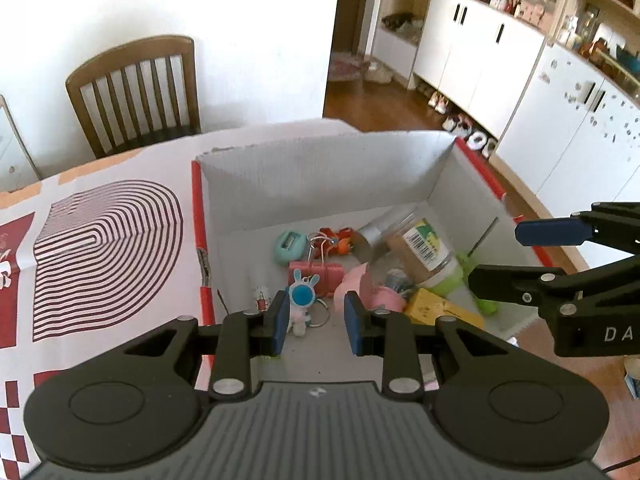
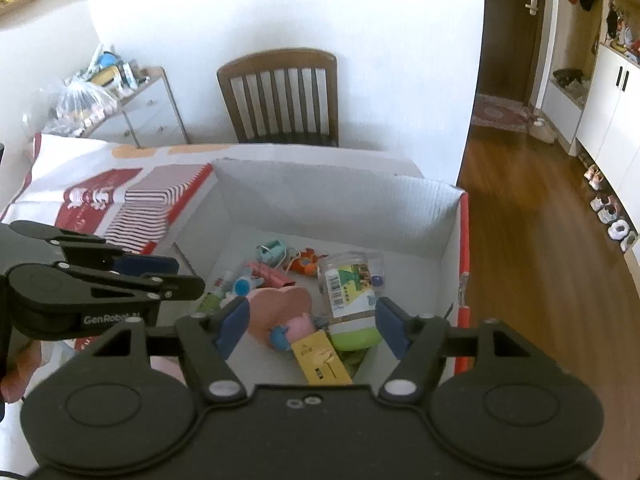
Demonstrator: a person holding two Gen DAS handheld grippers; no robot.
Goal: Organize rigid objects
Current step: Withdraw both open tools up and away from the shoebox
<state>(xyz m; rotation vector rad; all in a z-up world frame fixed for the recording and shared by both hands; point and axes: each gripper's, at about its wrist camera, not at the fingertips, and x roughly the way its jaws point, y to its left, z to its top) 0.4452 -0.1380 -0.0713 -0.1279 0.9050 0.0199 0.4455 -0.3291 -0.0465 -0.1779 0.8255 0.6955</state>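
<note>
A white cardboard box (image 1: pixel 320 184) with a red rim stands on the table and holds several small items. Among them are a clear jar (image 1: pixel 420 248) with a green lid lying on its side, a pink toy (image 1: pixel 360 288), a yellow carton (image 1: pixel 440 308), a pink binder clip (image 1: pixel 320 272) and a blue bunny keychain (image 1: pixel 302 296). My left gripper (image 1: pixel 316 320) hovers over the box's near left part, its jaws narrowly apart with nothing between them. My right gripper (image 2: pixel 312 324) hangs above the jar (image 2: pixel 352 284) and pink toy (image 2: pixel 288 308), jaws wide and empty.
A red-and-white patterned cloth (image 1: pixel 108 240) covers the table to the left of the box. A wooden chair (image 2: pixel 280 96) stands behind the table by the wall. Past the box's right side the table ends above a wooden floor (image 2: pixel 540 240). White cabinets (image 1: pixel 480 60) line the far right.
</note>
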